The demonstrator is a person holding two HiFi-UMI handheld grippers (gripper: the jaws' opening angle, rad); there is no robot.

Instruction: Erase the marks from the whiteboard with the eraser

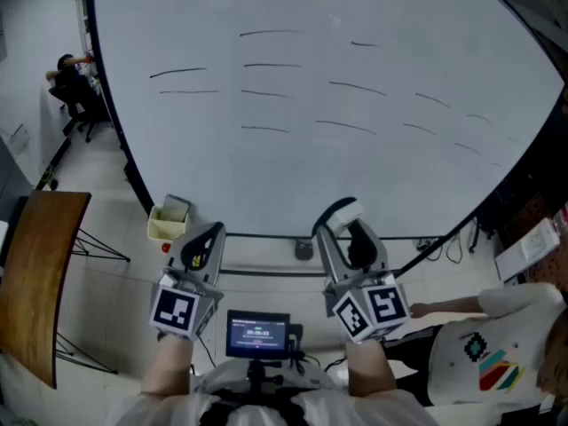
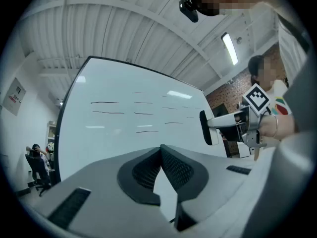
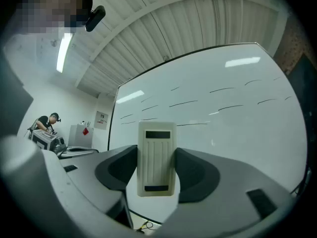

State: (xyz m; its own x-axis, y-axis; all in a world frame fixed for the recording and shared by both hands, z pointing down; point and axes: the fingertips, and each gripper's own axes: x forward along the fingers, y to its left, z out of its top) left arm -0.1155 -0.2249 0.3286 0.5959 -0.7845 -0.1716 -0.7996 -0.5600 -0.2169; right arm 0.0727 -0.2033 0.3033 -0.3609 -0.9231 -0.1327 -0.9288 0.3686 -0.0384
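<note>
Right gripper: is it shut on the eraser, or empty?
Shut on the eraser: the right gripper has its jaws pressed against both of its long sides.

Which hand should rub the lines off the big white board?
Right. The right gripper has its jaws shut on the eraser and faces the whiteboard with its marks. The left gripper is shut with nothing in it.

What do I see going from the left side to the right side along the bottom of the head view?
Wooden table → left hand-held gripper → screen → right hand-held gripper holding the eraser → person in a white shirt.
</note>
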